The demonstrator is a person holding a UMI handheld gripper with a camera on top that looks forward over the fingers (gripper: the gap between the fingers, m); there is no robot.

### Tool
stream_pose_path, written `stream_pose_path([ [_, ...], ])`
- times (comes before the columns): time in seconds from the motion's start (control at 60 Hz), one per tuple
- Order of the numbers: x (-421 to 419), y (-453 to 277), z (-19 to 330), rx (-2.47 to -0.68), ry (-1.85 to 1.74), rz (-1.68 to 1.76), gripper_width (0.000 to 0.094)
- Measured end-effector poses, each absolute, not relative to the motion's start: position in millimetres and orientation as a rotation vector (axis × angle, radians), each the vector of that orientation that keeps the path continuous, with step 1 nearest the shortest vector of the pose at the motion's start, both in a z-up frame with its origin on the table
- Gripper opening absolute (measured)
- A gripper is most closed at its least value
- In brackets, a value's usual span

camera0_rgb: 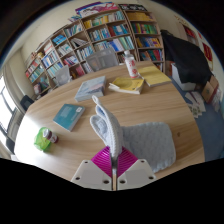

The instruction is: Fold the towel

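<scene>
A grey towel lies on the round wooden table, just ahead of my fingers. One part of it is pulled up into a standing fold that runs down between my pink pads. My gripper is shut on that raised towel edge, with the pads pressed together on the cloth. The rest of the towel spreads flat on the table beyond and beside the right finger.
On the table lie a blue book, a green object, a grey book, yellow papers and a pink bottle. Chairs and bookshelves stand beyond.
</scene>
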State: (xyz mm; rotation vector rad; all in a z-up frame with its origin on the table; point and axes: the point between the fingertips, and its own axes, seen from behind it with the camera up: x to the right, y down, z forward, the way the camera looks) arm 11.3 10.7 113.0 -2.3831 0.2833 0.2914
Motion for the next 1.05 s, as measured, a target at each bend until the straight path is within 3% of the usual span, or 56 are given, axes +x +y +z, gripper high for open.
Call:
stream_pose_path([
  [0.067, 52.4, 3.1, 100.6, -2.397, 0.338, 0.244, 0.0041],
  [0.283, 138.3, -35.9, 12.4, -2.611, 0.403, 0.046, 0.0084],
  [0.417, 146.3, -40.3, 7.2, -2.597, 0.399, 0.039, 0.0158],
  [0.483, 148.7, -43.4, 20.2, -2.594, 0.383, -0.003, 0.0321],
  [0.533, 154.0, -46.7, 39.3, -2.567, 0.361, -0.051, 0.0667],
  [0.583, 157.9, -48.6, 64.2, -2.512, 0.356, -0.084, 0.0843],
  [0.75, 148.0, -76.9, 141.3, -2.382, 0.394, -0.128, 0.0836],
  [1.05, 56.2, -189.0, 210.2, -2.315, 0.441, -0.041, 0.0829],
])
